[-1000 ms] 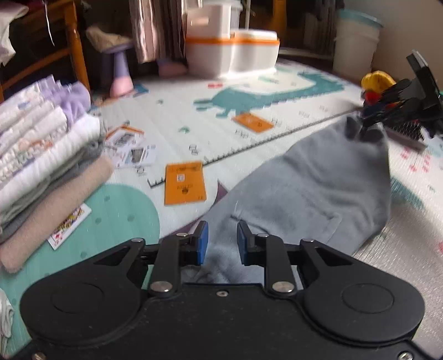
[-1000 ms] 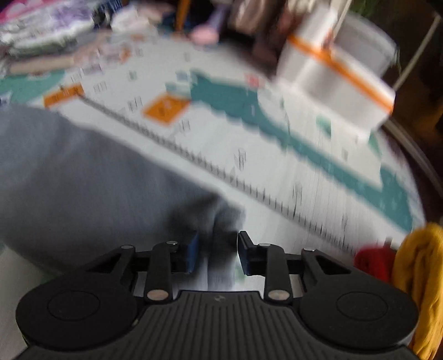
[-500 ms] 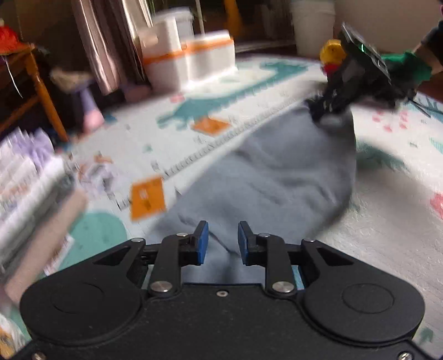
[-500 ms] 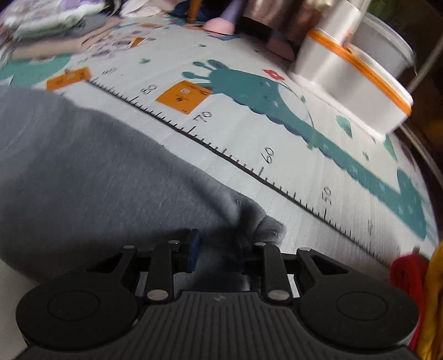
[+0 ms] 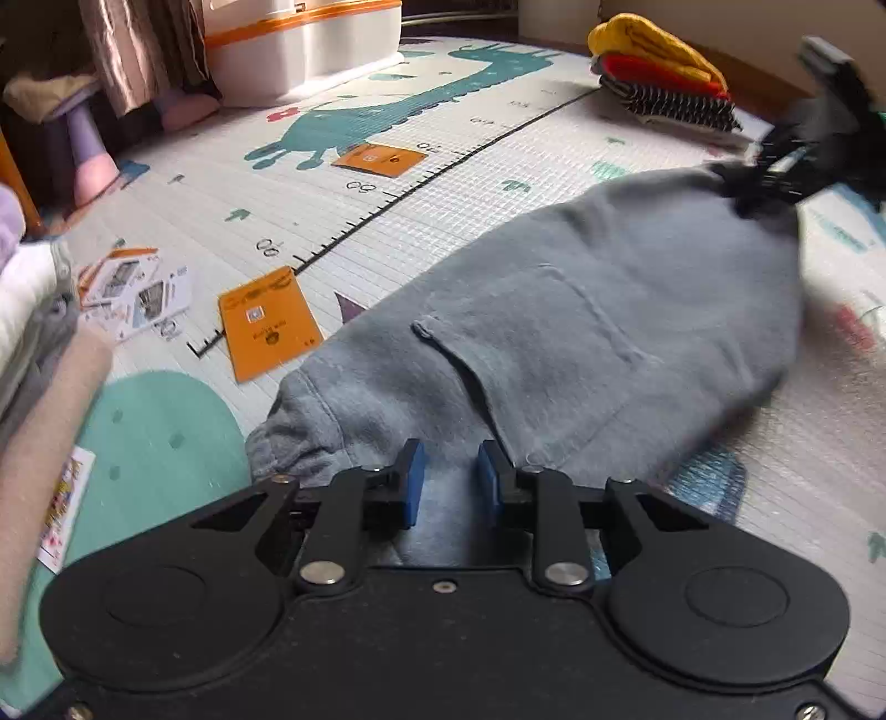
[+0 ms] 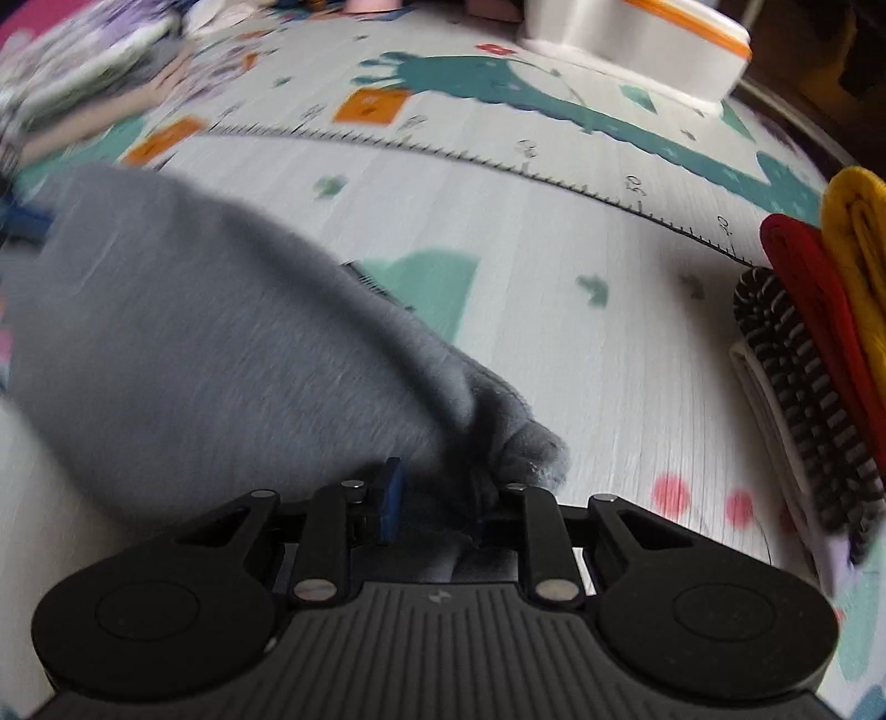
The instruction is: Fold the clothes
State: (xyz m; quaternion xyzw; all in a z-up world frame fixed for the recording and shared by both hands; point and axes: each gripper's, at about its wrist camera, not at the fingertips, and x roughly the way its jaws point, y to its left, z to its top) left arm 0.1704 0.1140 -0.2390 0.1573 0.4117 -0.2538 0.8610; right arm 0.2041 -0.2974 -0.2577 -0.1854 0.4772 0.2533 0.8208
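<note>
One grey garment [image 5: 581, 332], a pair of sweat shorts or trousers with a patch pocket showing, is stretched over the play mat [image 5: 454, 183] between two grippers, one at each end. The left gripper [image 5: 449, 484] sits low over the near end, by the ribbed waistband, its blue pads close together with grey cloth pinched between them. The right gripper [image 6: 437, 507] has the opposite end; its left pad shows blue, the other is buried in bunched fabric, so it is clamped on the cloth too. From the left wrist view that right gripper appears blurred at the far right corner of the garment, raised a little off the mat with the cloth drawn up to it. Two orange cards [image 5: 266, 327] lie on the mat, one just beside the waistband end and one farther along the printed ruler line [image 5: 387, 196]. A few loose picture cards [image 5: 133, 293] lie scattered near the left pile, and a playing card [image 5: 61, 509] peeks from under it. There are two stacks of folded clothes: a tall pale one [image 5: 33, 343] at the left edge, and a shorter one [image 5: 659, 83] of yellow, red and black-and-white stripes, well apart beyond the right end. White storage boxes with orange bands [image 5: 310, 44] stand at the mat's far edge. Between the garment and the boxes the mat is open, with only the farther orange card there.
</note>
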